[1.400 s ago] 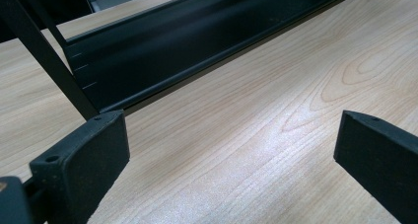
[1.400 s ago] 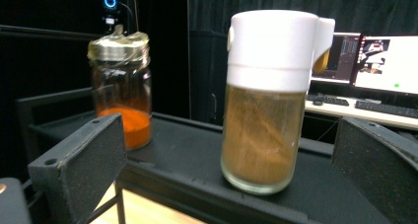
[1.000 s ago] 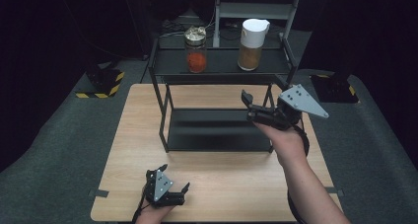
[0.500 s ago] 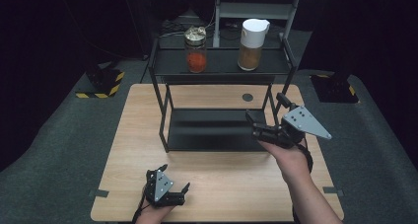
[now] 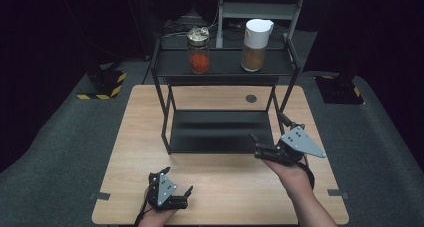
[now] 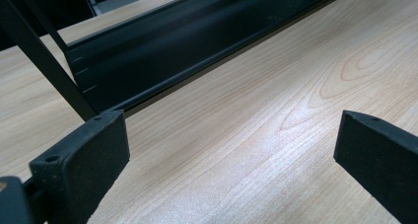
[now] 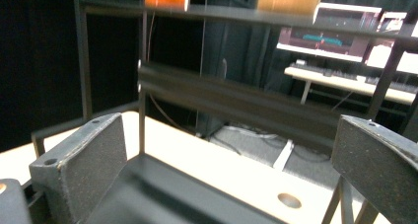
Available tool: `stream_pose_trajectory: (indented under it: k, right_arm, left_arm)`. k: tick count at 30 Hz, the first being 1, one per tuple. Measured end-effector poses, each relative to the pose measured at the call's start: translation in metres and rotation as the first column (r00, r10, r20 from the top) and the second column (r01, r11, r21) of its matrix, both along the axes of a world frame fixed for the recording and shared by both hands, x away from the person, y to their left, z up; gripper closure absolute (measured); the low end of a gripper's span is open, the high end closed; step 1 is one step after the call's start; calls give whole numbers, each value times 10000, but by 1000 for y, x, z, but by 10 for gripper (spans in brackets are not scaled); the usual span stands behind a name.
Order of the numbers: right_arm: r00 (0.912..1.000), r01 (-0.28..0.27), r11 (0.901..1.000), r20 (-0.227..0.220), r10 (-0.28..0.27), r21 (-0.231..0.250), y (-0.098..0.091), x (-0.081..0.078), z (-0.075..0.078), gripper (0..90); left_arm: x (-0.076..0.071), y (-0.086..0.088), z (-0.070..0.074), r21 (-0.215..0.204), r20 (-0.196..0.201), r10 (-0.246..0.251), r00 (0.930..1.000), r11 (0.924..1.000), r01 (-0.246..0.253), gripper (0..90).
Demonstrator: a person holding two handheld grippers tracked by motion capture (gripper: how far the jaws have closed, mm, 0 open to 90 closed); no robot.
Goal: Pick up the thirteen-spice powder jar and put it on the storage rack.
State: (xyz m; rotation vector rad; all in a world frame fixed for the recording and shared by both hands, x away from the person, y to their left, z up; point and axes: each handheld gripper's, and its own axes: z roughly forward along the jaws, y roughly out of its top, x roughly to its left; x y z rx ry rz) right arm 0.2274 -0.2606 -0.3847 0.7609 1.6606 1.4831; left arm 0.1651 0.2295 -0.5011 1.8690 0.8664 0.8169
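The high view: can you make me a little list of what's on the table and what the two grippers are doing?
table: light wood
rack: black metal shelf standing on the table
top shelf, left: jar with orange stuff
top shelf, right: white-lidded jar with brown stuff
left gripper: open, low over the table's near edge, holding nothing
right gripper: open, by the rack's bottom tray, holding nothing

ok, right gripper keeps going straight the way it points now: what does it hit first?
Probably the black rack: the right gripper, jaws open, aims over its lower tray toward the back rail. Depth is unclear.
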Motion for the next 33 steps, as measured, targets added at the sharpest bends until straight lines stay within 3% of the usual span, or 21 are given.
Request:
stream_pose_trajectory:
  k: [9,20,29,33]
  right_arm:
    - [9968,211,9972,-759,-266,-720,-7,-10,-44,0]
    - [9877,435,9908,-1434,-619,-1284,-15,-22,-78,0]
    - [9721,489,9807,-2165,-902,-1892,-20,-29,-105,0]
    - [9636,504,9711,-2441,-1087,-2334,-20,-29,-110,0]
  left_arm:
    - [-1,1,-1,-87,38,-11,10000,10000,11,6]
    - [2,2,1,-40,-67,-103,9999,9999,103,6]
    - [2,2,0,-79,-76,-117,9999,9999,116,6]
    - [2,2,0,-87,-79,-104,9999,9999,103,7]
